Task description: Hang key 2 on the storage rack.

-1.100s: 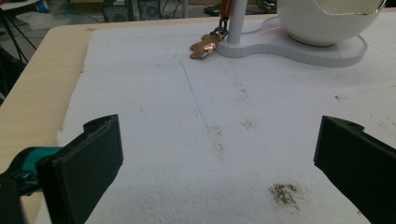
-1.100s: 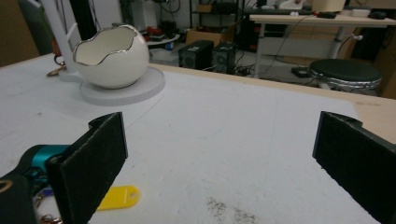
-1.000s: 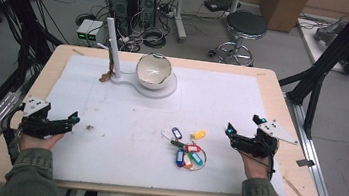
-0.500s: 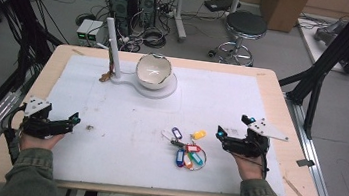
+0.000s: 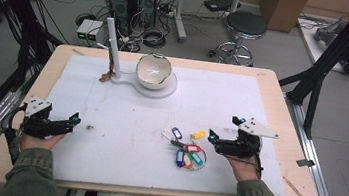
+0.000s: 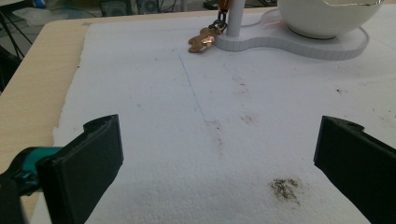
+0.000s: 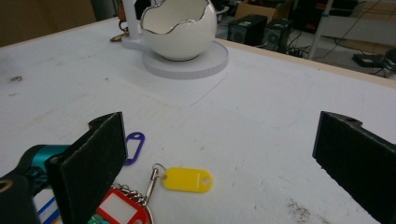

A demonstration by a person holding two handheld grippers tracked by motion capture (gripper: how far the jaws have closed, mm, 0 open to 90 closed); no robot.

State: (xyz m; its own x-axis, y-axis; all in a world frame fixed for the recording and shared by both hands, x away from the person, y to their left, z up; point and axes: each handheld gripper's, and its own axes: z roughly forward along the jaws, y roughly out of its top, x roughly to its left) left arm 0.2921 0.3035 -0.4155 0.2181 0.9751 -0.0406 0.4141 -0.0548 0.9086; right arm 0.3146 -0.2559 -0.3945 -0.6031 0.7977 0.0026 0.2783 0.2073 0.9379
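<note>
Over the last second the right gripper (image 5: 214, 139) has slid leftward across the white foam mat (image 5: 125, 117) and now sits just beside the bunch of coloured plastic key tags on a metal ring (image 5: 187, 150), which lies on the mat at the near right of the wooden desk (image 5: 281, 111). Its fingers stand wide apart and hold nothing, so it looks to be lining up for a pick that has not begun. The left gripper (image 5: 73, 120) has stayed at the near left edge, its fingers also spread wide and empty. About seven tags can be counted from above: purple, yellow, red, orange, green and two blue, though they overlap. There is one white eggshell-shaped bowl (image 5: 154, 70) on a white base, and one white upright post (image 5: 112, 45) with a small copper-coloured chain charm (image 6: 203, 41) at its foot.
</note>
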